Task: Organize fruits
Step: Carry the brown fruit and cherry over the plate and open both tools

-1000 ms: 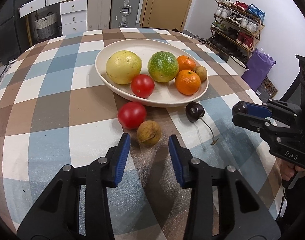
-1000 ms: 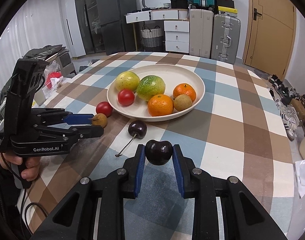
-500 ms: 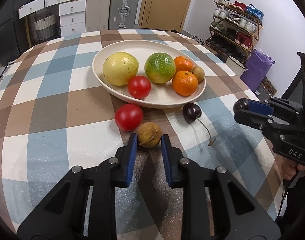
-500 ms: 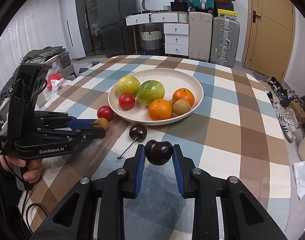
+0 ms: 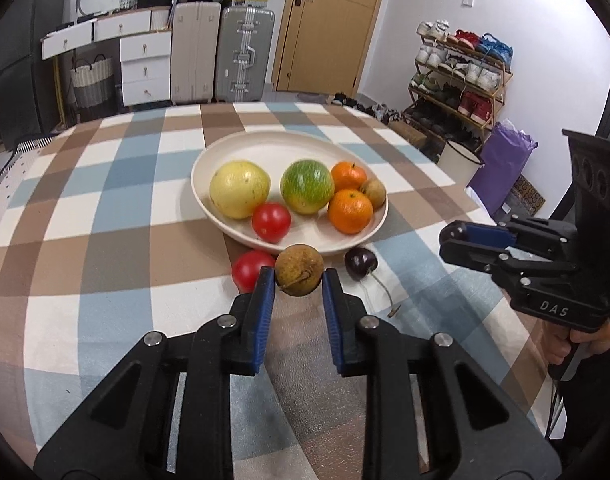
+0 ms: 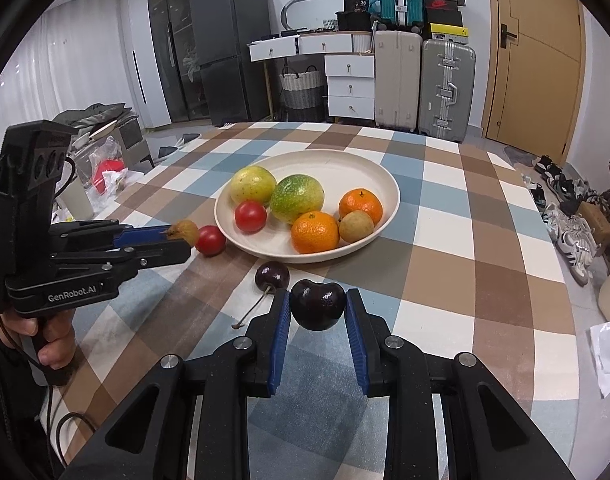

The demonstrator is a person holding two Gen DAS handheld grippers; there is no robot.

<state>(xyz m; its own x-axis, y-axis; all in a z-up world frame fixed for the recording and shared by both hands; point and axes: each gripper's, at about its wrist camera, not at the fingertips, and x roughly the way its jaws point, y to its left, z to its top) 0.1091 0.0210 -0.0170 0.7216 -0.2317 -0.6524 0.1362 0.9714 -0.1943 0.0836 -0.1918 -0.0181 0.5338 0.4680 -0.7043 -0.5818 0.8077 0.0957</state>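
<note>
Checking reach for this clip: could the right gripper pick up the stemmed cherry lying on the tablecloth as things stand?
Probably not yet: the right gripper is already shut on a dark cherry. The stemmed cherry lies just ahead, unobstructed.

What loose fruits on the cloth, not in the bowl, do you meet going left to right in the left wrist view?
Tomato → brown fruit held in the left tool → cherry.
</note>
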